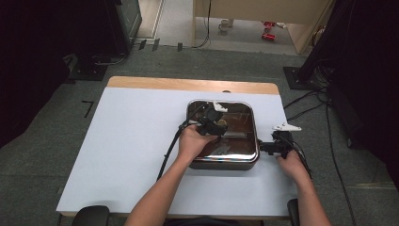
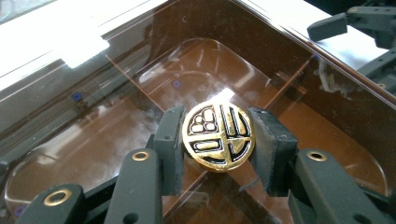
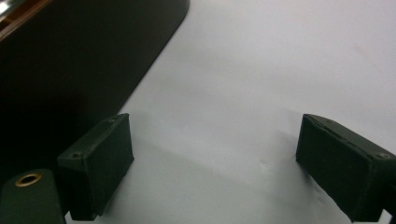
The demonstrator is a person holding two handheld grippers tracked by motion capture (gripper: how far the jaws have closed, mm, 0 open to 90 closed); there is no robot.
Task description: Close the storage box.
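White tabletop [image 1: 127,155] sits on a grey floor with dark stands around it. On the tabletop is a square box [image 1: 207,163] with dark sides and a clear brown lid [image 2: 289,60]. In the middle of the lid is a round gold and black knob [image 2: 218,137]. The left gripper [image 2: 218,144] is over the lid, and its jaws pinch the knob from both sides. The right gripper [image 3: 212,163] is low over the tabletop, just beside the box. Its jaws are spread wide with nothing between them, and the dark side of the box is just past its left jaw.
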